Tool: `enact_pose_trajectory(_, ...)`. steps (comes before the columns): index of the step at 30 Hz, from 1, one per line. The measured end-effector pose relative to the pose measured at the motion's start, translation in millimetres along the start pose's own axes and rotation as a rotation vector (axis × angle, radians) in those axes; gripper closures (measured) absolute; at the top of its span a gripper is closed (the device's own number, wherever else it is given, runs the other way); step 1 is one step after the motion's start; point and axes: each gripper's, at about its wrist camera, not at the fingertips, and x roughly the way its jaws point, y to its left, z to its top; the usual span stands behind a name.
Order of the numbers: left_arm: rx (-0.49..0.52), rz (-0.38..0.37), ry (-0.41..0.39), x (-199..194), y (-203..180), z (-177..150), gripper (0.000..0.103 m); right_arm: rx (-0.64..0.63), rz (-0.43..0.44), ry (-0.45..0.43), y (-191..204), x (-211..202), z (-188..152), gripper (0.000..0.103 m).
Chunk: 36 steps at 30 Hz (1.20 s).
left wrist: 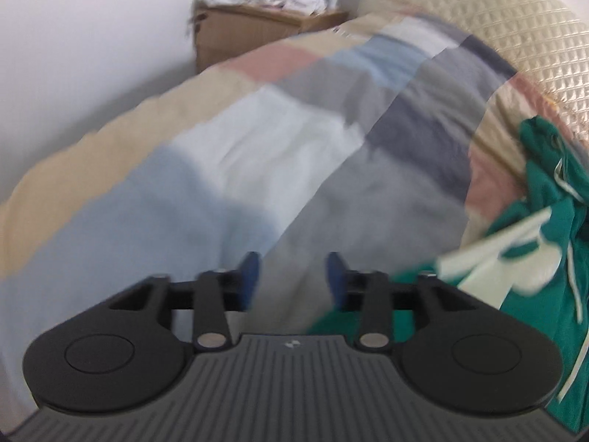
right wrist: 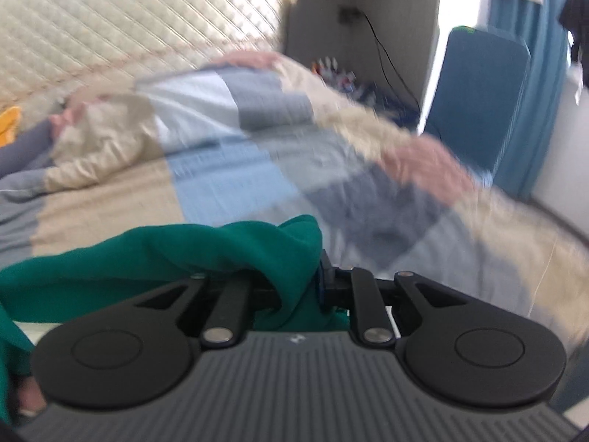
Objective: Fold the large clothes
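- The right tool (right wrist: 291,287) is clamped nearly closed on a bunched fold of the green garment (right wrist: 165,258); the cloth spills over its left finger and drapes away toward nine o'clock in the right wrist view.
- The left tool (left wrist: 292,281) stands about half open with nothing between its blue pads (left wrist: 250,276); only the bed cover shows in the gap.
- In the left wrist view the green garment with its white trim (left wrist: 545,221) lies crumpled on the bed at three to four o'clock of that tool, just beside its right finger; whether it touches is unclear.
- The garment looks soft, light and limp, probably a knit sportswear piece: it will sag and bunch from a single grip, so a second hold on a hem, shoulder or seam edge would likely spread it flat.
- Both tools point forward and downward over the patchwork bed cover (left wrist: 257,140), the left more steeply; both views are blurred.
- Beyond lie the quilted cream headboard (right wrist: 147,22) at twelve o'clock and a cardboard box of laundry (left wrist: 257,29) by the wall.
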Motion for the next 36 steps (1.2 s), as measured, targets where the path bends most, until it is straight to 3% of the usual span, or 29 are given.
enact_pose_trajectory(4, -0.014, 0.042, 0.017, -13.7, 18.9, -39.2, 0.029, -0.03, -0.036, -0.011, 1.2, 9.8, -28.2, 0.085)
enact_pose_trajectory(8, -0.143, -0.028, 0.019, -23.6, 35.6, -65.5, 0.027, -0.023, -0.004, -0.016, -4.7, 6.0, -33.5, 0.084)
enact_pose_trajectory(11, -0.14, -0.076, 0.036, -26.1, 22.3, -72.9, 0.03, -0.062, 0.026, 0.028, -8.1, 2.2, -30.3, 0.084)
enact_pose_trajectory(12, -0.13, -0.098, 0.044, -26.0, 15.9, -73.0, 0.035, -0.067, 0.034, 0.033, -9.6, -1.8, -29.1, 0.084)
enact_pose_trajectory(14, -0.1, -0.095, 0.067, -26.2, 5.0, -74.6, 0.065, -0.063, 0.059, 0.024, -13.6, -11.2, -25.3, 0.084)
enact_pose_trajectory(16, -0.054, -0.092, 0.085, -27.8, -0.7, -72.4, 0.076, -0.075, 0.083, 0.004, -17.0, -19.3, -20.8, 0.084)
enact_pose_trajectory(19, 0.025, -0.01, 0.02, -42.8, -7.1, -52.3, 0.08, -0.091, 0.098, -0.007, -21.3, -27.4, -11.7, 0.084)
enact_pose_trajectory(22, -0.071, 0.063, -0.07, -55.5, 5.8, -6.3, 0.08, -0.083, 0.129, -0.061, -25.5, -37.2, 4.8, 0.085)
enact_pose_trajectory(25, -0.069, 0.22, -0.205, -60.8, 5.5, 44.9, 0.081, -0.078, 0.146, -0.1, -25.8, -43.0, 26.6, 0.085)
enact_pose_trajectory(28, -0.054, 0.363, -0.37, -61.0, 2.3, 96.5, 0.081, -0.097, 0.123, -0.128, -20.1, -40.2, 47.3, 0.085)
enact_pose_trajectory(30, -0.05, 0.437, -0.435, -52.8, 2.1, 125.1, 0.081, -0.114, 0.1, -0.138, -14.0, -31.1, 55.6, 0.085)
enact_pose_trajectory(33, -0.045, 0.496, -0.437, -20.4, 1.8, 153.9, 0.081, -0.11, 0.057, -0.116, -5.3, -7.7, 54.8, 0.085)
enact_pose_trajectory(36, -0.027, 0.562, -0.416, 24.1, 2.8, 161.3, 0.081, -0.09, 0.013, -0.062, 0.6, 25.5, 37.6, 0.084)
